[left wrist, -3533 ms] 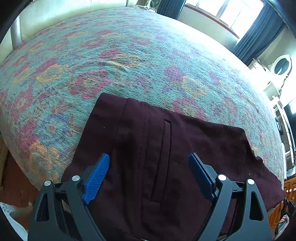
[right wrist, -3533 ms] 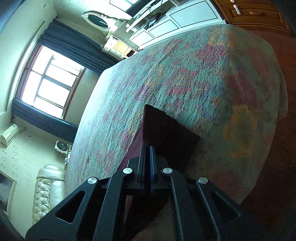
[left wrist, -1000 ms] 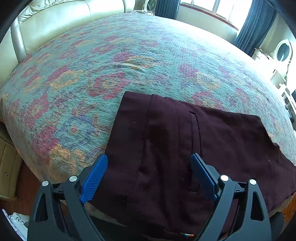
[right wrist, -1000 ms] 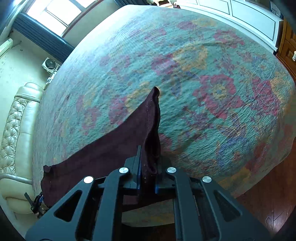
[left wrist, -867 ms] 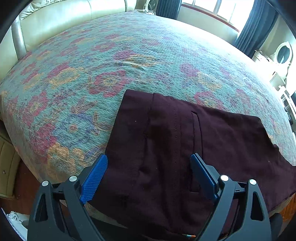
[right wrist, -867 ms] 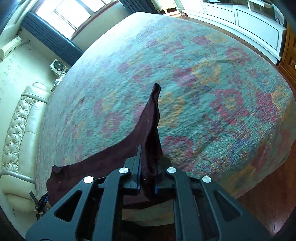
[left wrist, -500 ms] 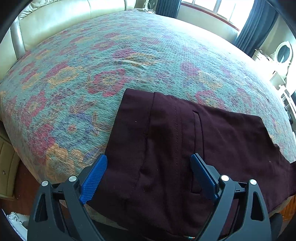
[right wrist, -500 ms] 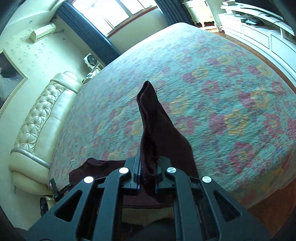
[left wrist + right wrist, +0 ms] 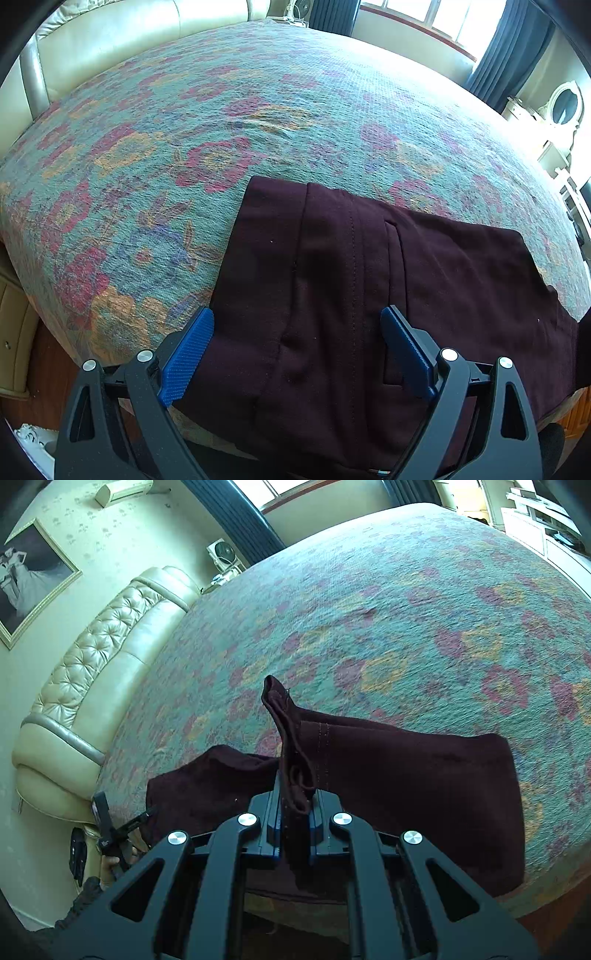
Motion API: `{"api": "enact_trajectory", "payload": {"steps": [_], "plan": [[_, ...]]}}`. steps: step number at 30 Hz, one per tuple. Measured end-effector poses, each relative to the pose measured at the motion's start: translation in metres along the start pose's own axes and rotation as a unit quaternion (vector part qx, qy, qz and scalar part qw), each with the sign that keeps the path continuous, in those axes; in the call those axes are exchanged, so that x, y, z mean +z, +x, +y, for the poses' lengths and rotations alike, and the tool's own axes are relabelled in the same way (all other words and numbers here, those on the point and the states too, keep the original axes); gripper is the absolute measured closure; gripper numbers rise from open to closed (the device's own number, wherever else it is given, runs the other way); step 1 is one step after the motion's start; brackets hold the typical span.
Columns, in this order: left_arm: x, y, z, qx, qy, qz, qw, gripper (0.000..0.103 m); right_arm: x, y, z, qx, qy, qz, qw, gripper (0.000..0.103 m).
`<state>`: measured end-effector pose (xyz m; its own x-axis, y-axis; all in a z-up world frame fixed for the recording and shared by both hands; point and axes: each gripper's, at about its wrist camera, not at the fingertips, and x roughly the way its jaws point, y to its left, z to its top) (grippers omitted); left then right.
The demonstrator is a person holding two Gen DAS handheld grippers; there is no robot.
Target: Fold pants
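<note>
Right wrist view showed the right tool [image 9: 295, 808] closed tight on a bunched hem of the maroon pants [image 9: 406, 775], the pinched cloth standing up toward 12 o'clock while the rest of the leg draped over the floral bedspread [image 9: 406, 609] toward 3 o'clock. A second dark mass of the garment lay at 9 o'clock, near the tufted cream headboard [image 9: 96, 686]. In the left wrist view, the left tool [image 9: 295, 347] was spread wide, holding nothing, its blue pads [image 9: 188, 350] straddling the waist end of the pants [image 9: 351, 295], which lay flat at the near edge of the bed with a welt pocket [image 9: 393, 288] showing. By my judgement, the legs were already stacked lengthwise, and the crosswise fold was only begun: the raised hem had yet to be carried over to the waistband and laid down, then smoothed.
</note>
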<state>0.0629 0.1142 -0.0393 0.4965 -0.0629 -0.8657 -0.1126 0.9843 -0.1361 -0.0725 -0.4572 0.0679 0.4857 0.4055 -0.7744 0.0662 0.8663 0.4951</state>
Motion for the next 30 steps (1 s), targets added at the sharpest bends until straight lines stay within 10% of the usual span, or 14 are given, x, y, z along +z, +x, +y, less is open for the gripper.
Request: {"api": "enact_trajectory", "payload": {"steps": [14, 30], "plan": [[0.000, 0.001, 0.000, 0.001, -0.001, 0.000, 1.0000, 0.012, -0.055, 0.094, 0.023, -0.084, -0.052, 0.076, 0.992, 0.093], [0.000, -0.001, 0.001, 0.001, 0.000, -0.004, 1.0000, 0.012, -0.074, 0.105, 0.045, 0.022, -0.038, 0.092, 0.995, 0.057]]}}
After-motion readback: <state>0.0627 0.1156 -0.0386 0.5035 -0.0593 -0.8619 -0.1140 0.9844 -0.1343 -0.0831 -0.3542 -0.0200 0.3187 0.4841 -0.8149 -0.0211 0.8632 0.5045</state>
